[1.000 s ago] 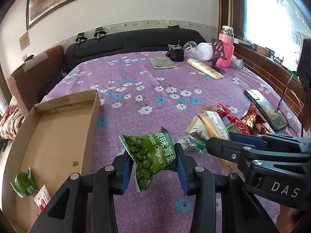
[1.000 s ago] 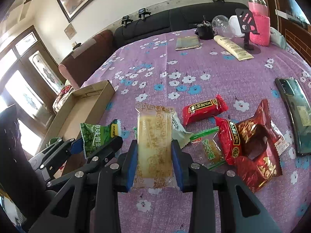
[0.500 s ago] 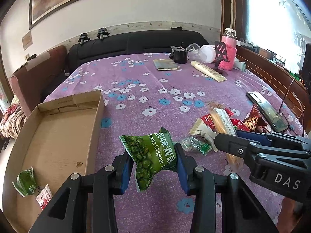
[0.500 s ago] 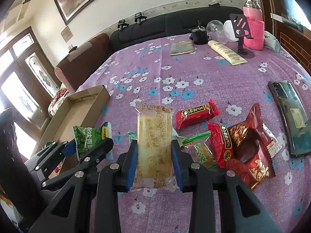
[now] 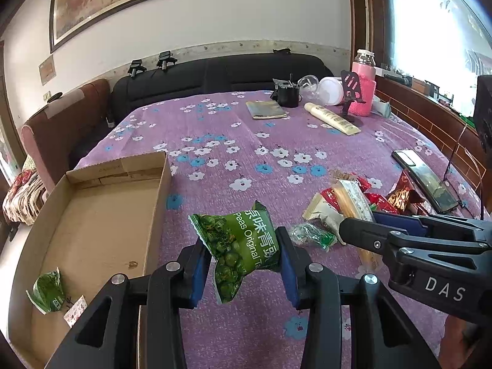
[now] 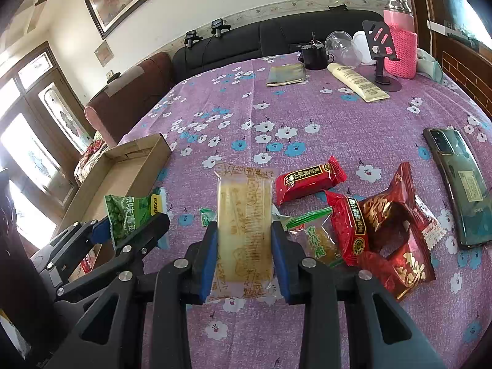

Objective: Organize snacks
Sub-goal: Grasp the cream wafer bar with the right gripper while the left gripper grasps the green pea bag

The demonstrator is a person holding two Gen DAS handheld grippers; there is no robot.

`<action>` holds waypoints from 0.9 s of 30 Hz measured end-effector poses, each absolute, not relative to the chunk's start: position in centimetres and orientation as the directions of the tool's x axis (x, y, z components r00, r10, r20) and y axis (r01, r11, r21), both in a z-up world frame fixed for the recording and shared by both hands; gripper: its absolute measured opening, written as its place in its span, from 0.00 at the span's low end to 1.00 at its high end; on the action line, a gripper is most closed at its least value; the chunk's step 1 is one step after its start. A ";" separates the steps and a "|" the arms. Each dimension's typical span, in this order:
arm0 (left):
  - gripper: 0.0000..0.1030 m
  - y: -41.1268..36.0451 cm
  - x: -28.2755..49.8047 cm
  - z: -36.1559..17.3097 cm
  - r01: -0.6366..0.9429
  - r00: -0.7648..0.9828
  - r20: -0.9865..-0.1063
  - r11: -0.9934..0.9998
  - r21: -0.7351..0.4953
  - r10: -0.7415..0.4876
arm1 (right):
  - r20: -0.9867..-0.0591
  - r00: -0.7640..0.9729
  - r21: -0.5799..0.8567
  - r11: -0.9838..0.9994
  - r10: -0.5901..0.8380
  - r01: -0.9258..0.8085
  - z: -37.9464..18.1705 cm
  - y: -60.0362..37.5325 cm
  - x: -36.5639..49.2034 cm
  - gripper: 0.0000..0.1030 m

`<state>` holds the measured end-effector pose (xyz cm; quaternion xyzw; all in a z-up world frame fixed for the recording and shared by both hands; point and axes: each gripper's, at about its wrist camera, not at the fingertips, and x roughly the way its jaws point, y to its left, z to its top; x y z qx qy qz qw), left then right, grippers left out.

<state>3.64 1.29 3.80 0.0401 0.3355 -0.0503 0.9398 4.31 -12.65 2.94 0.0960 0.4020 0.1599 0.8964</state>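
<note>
Both claws are loaded and hanging above the purple-clothed worktop [image 5: 233, 141]. The left claw [image 5: 244, 258] is pinching a green pea packet [image 5: 243, 243] across its middle, so the bag crumples and its lower corner droops below the pads; the right claw [image 6: 243, 246] is pressed onto the long sides of a pale yellow cake bar [image 6: 244, 227] in clear wrap, held lengthwise and flat. The box [image 5: 92, 224] lies just to the left of the left claw, its near wall beside the left finger, with a green packet [image 5: 46, 292] and a small sachet [image 5: 75, 310] already down in the near corner. The rest of the snacks (red packets [image 6: 307, 181] and a green-tipped one) sit in a heap to the right of the right claw, close by a phone [image 6: 458, 184]. My guess is the step in hand is carrying these two over and dropping them in the box. To do it well, I'd take the left one first, since it's nearest: lift the dangling corner clear of the wall, get well over the bare floor, then let go low. The right claw has farther to travel and would have to cross the left one's path, so it's best to wait until that is out of the way.
</note>
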 end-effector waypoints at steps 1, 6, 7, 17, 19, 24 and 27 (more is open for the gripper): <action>0.42 1.3 3.6 3.8 0.119 0.771 -0.633 0.992 0.042 -0.066 | -0.690 0.627 0.299 0.931 0.362 -0.210 3.0 -12.7 4.3 0.31; 0.42 1.5 3.5 4.0 0.109 0.779 -0.623 0.993 0.038 -0.062 | -0.690 0.631 0.288 0.934 0.355 -0.210 2.9 -12.6 4.3 0.31; 0.42 1.5 3.5 4.0 0.109 0.780 -0.623 0.993 0.037 -0.062 | -0.691 0.631 0.286 0.935 0.353 -0.209 2.9 -12.6 4.3 0.31; 0.42 1.5 3.4 4.2 0.110 0.784 -0.617 0.993 0.034 -0.066 | -0.698 0.622 0.287 0.935 0.354 -0.209 2.6 -12.5 4.5 0.31; 0.42 1.5 3.3 4.3 0.112 0.785 -0.615 0.993 0.030 -0.070 | -0.695 0.624 0.289 0.934 0.357 -0.212 2.7 -12.5 4.4 0.31; 0.42 1.6 3.2 4.6 0.113 0.789 -0.610 0.993 0.024 -0.075 | -0.696 0.623 0.287 0.934 0.356 -0.212 2.7 -12.4 4.3 0.31; 0.42 1.7 3.0 4.7 0.111 0.792 -0.606 0.994 0.020 -0.076 | -0.697 0.624 0.287 0.935 0.354 -0.210 2.7 -12.5 4.4 0.31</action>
